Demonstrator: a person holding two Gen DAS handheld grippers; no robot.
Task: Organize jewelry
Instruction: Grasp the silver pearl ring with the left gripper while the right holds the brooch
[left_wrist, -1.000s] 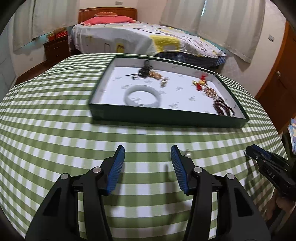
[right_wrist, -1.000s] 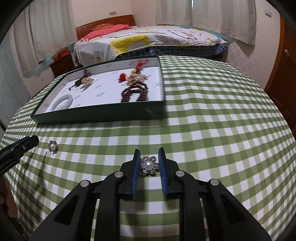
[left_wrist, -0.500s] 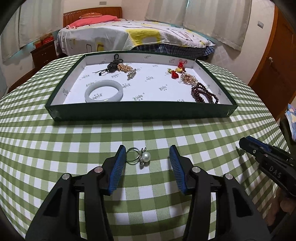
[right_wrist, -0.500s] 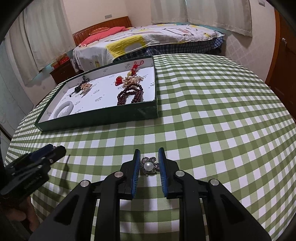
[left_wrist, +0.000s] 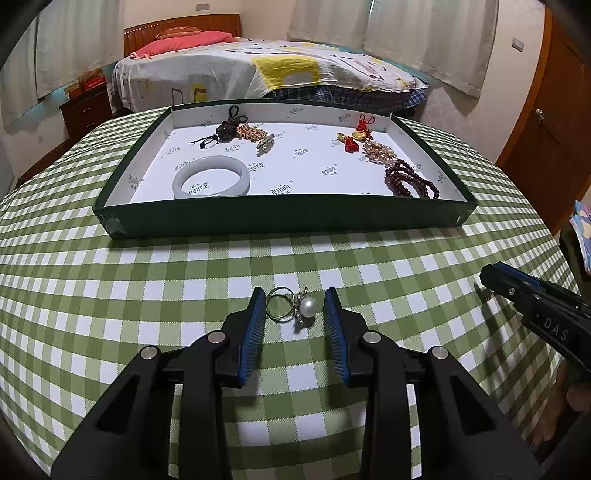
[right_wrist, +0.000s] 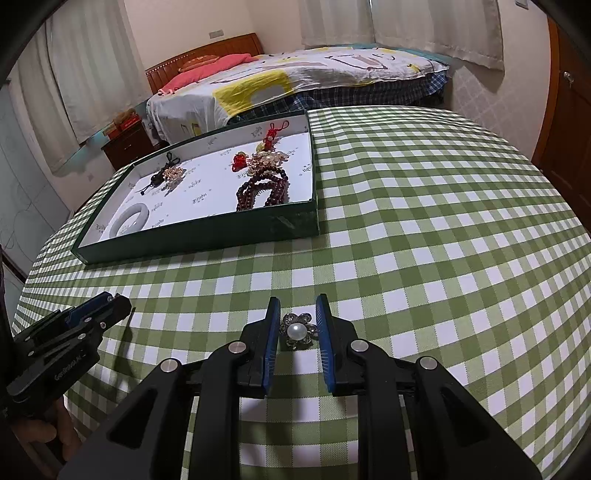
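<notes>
A pearl ring (left_wrist: 293, 308) lies on the checked tablecloth between the pads of my left gripper (left_wrist: 294, 304), whose jaws stand open around it with a gap on each side. My right gripper (right_wrist: 297, 313) is shut on a pearl flower brooch (right_wrist: 297, 329), held low over the cloth. The dark green tray (left_wrist: 284, 218) with a white floor stands beyond, holding a white jade bangle (left_wrist: 211, 181), a dark red bead bracelet (left_wrist: 410, 182), gold chains and red charms. The tray also shows in the right wrist view (right_wrist: 207, 230).
The round table has a green checked cloth (right_wrist: 424, 221). A bed (left_wrist: 258, 74) and a wooden nightstand (left_wrist: 86, 107) stand behind it, a wooden door (left_wrist: 546, 122) at the right. Each gripper shows in the other's view, the right (left_wrist: 535, 306) and the left (right_wrist: 70, 332).
My left gripper moved so that the pearl ring came between its pads, and its jaws narrowed around the ring. My right gripper kept hold of the brooch and shifted slightly.
</notes>
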